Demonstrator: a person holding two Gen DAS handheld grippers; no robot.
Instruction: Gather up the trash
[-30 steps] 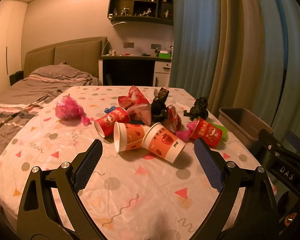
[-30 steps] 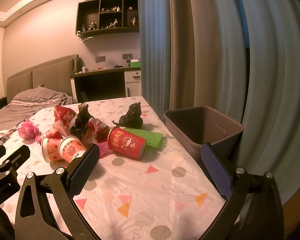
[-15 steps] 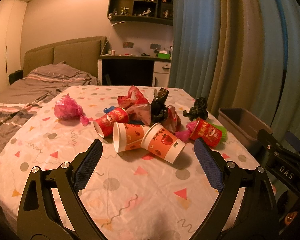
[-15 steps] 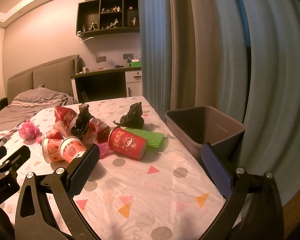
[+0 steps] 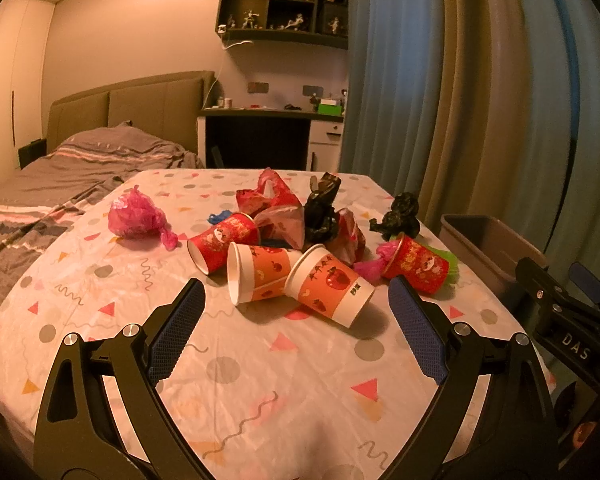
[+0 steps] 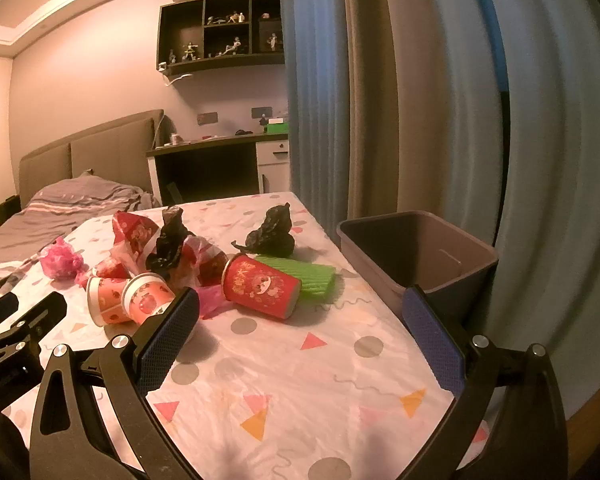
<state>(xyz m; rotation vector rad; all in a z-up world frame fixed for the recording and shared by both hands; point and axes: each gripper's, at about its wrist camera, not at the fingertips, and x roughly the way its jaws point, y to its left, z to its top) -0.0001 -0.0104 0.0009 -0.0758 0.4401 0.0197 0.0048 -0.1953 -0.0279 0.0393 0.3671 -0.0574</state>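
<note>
Several paper cups lie tipped on the table [image 5: 100, 280] in the left wrist view: two orange cups [image 5: 260, 276] touching side by side, a red cup [image 5: 222, 240] behind them, another red cup [image 5: 416, 264] to the right, among crumpled pink, red and black bags. The left hand-held gripper [image 5: 296, 332] hangs released, holding nothing, just short of the orange cups. Nothing appears collected; the step in hand looks like the first approach, calling for a jaw to either side of one cup.

In the right wrist view, the right hand-held gripper [image 6: 300, 332] is likewise spread wide and empty, near the red cup [image 6: 262, 286] and green pad [image 6: 308, 276]. The bin [image 6: 416, 256] stands just off the table's edge; what shows of its inside looks empty.
</note>
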